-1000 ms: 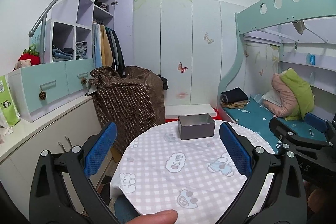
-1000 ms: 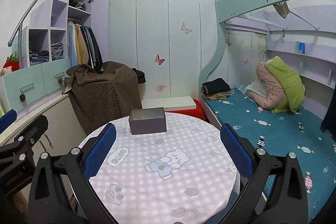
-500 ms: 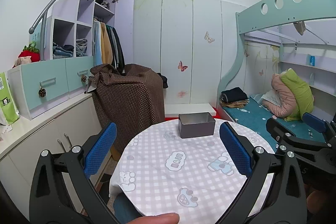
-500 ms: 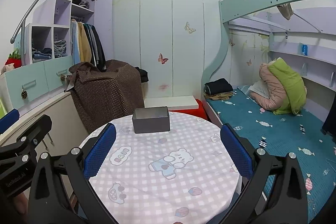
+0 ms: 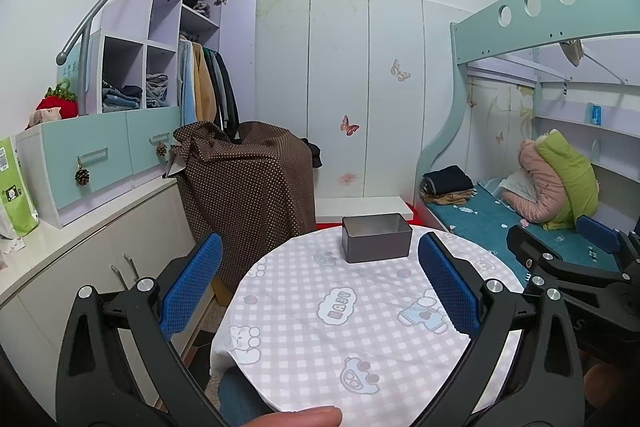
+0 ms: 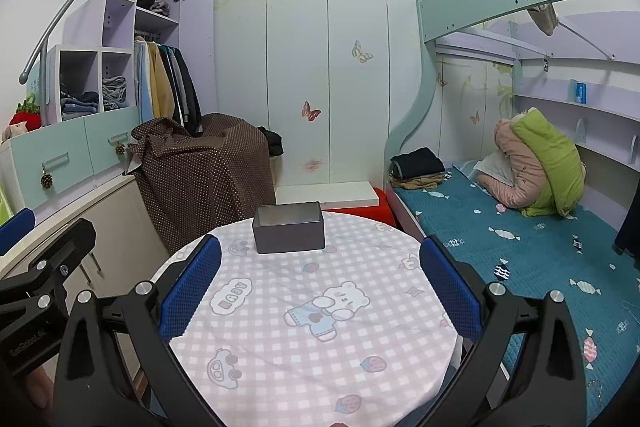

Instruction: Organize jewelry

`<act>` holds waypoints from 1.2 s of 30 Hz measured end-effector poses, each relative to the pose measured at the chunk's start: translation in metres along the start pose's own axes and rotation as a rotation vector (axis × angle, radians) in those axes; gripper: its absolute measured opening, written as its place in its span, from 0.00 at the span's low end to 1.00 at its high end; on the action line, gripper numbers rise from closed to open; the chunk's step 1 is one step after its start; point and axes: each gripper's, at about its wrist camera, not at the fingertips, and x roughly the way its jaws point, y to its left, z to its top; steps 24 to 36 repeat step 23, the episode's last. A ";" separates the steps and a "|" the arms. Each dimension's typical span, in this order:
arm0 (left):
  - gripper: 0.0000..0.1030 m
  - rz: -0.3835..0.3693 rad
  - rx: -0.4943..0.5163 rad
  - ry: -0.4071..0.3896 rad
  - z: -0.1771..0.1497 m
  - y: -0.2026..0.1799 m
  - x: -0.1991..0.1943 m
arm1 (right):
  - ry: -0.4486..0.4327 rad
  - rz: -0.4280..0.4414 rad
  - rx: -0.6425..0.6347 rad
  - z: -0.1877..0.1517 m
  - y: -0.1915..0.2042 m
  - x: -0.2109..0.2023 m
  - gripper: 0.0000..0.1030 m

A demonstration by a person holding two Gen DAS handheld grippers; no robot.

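A grey metal box (image 5: pixel 376 237), open at the top, stands at the far edge of a round table with a pink checked cloth (image 5: pixel 352 311). It also shows in the right wrist view (image 6: pixel 288 233). My left gripper (image 5: pixel 318 291) is open and empty, held above the near part of the table. My right gripper (image 6: pixel 320 291) is open and empty too, beside the left one. No jewelry shows on the cloth (image 6: pixel 320 323).
A chair draped in brown dotted fabric (image 5: pixel 248 179) stands left of the table. White cabinets with a counter (image 5: pixel 80 251) run along the left. A bunk bed with a teal mattress (image 6: pixel 520 247) lies on the right. A fingertip (image 5: pixel 296 417) shows at the bottom edge.
Both grippers have shifted slightly, with the views tilting up a little and the box sitting a bit lower in frame. Both stay open and empty.
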 end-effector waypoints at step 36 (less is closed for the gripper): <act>0.95 -0.008 -0.021 0.023 -0.009 0.002 0.002 | 0.008 -0.001 -0.004 -0.001 0.003 0.004 0.93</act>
